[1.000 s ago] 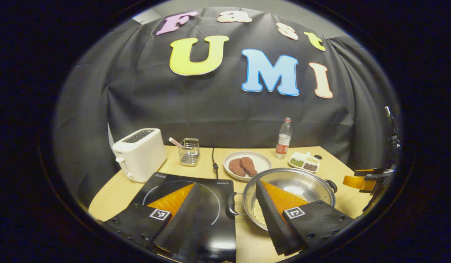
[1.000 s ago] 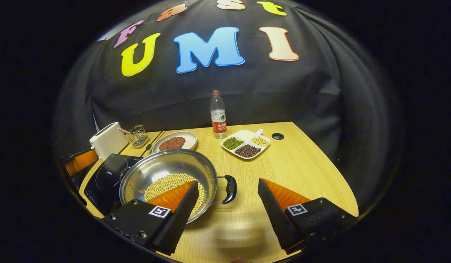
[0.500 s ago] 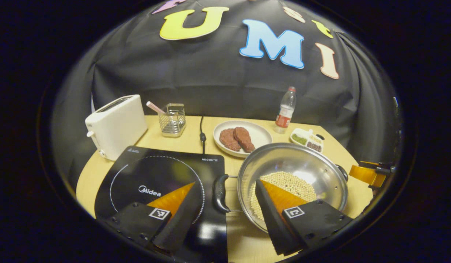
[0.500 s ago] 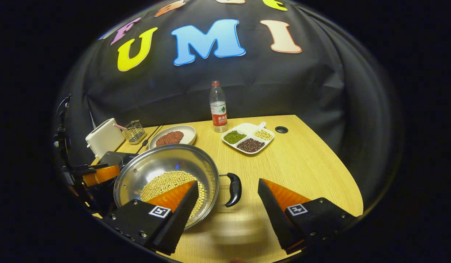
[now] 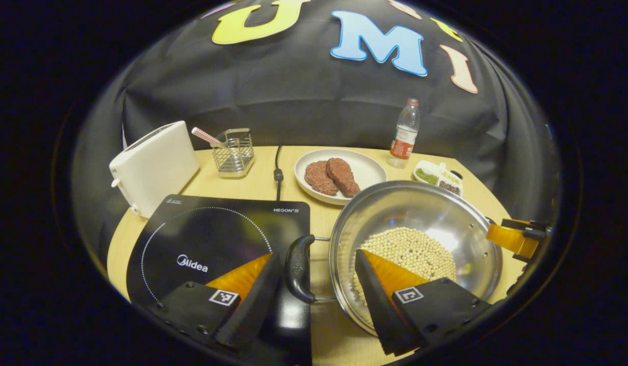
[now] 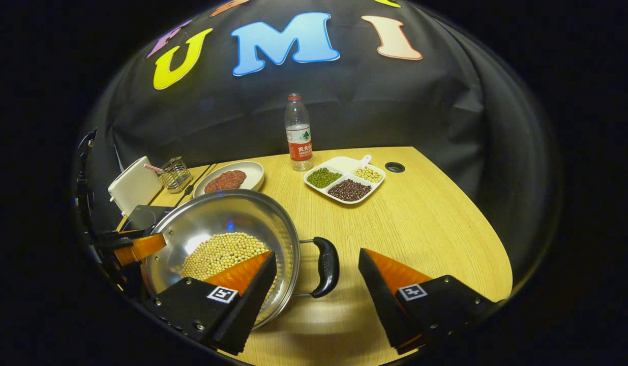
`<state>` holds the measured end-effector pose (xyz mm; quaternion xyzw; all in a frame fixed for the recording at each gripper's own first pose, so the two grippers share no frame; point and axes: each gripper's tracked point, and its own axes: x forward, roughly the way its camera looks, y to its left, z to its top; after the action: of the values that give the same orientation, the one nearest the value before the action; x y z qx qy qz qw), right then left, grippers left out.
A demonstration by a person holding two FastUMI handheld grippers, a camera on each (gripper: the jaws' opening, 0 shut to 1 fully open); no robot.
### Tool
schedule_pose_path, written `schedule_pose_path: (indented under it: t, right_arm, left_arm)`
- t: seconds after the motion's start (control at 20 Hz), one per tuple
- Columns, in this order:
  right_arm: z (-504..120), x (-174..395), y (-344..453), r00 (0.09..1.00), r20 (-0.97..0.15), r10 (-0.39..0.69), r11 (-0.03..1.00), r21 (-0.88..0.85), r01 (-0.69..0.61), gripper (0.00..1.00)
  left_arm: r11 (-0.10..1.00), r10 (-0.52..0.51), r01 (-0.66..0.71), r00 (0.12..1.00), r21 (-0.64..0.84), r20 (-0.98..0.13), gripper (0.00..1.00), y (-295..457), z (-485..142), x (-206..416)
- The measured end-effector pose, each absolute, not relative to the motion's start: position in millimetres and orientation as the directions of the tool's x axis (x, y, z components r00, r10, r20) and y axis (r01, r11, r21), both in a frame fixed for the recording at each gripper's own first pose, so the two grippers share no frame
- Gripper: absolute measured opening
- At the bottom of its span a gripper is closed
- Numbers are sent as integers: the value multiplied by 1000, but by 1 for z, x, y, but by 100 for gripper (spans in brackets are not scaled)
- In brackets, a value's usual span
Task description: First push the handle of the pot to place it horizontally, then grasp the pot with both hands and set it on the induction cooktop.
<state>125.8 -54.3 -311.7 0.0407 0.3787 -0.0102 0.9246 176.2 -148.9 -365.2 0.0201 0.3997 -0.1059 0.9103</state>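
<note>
The steel pot (image 5: 410, 208) holds pale beans and stands on the table just right of the black induction cooktop (image 5: 212, 239). Its two black handles point left and right. My left gripper (image 5: 314, 300) is open, with the pot's left handle (image 5: 297, 267) between its fingers, close to the left finger. My right gripper (image 6: 314, 300) is open too, and the right handle (image 6: 326, 267) lies in its gap with neither finger touching it. In the right gripper view, the pot (image 6: 217, 218) is at lower left with the left gripper (image 6: 136, 246) at its far side. The right gripper (image 5: 514, 239) sits at the pot's right rim.
A white toaster (image 5: 153, 162), a wire holder (image 5: 235, 152) and a power cable (image 5: 278, 173) stand behind the cooktop. Behind the pot are a plate (image 5: 367, 168) with meat, a water bottle (image 5: 405, 134) and a divided dish (image 6: 344, 183) of beans. A cable hole (image 6: 395, 166) lies far right.
Both grippers have moved forward and down towards the pot, so each handle now sits between open fingers. The pot has not moved.
</note>
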Motion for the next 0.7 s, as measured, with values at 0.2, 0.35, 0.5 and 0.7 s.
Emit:
schedule_pose_path:
  t: [0.2, 0.35, 0.5, 0.7]
  right_arm:
    - [-323, 129, -55, 688, -726, 6, 997, 60, 54, 77]
    - [-331, 130, -51, 663, -749, 14, 997, 64, 51, 67]
    - [-334, 132, -48, 646, -763, 24, 995, 81, 59, 61]
    - [-336, 130, -46, 621, -783, 35, 997, 72, 34, 49]
  left_arm:
    - [978, -136, 206, 664, 5, -735, 75, -146, -369, 179]
    - [981, -128, 193, 667, 3, -734, 68, -143, -369, 177]
    - [981, -124, 194, 677, 14, -725, 71, -143, -369, 178]
    - [978, -118, 205, 673, 31, -730, 58, -144, -369, 177]
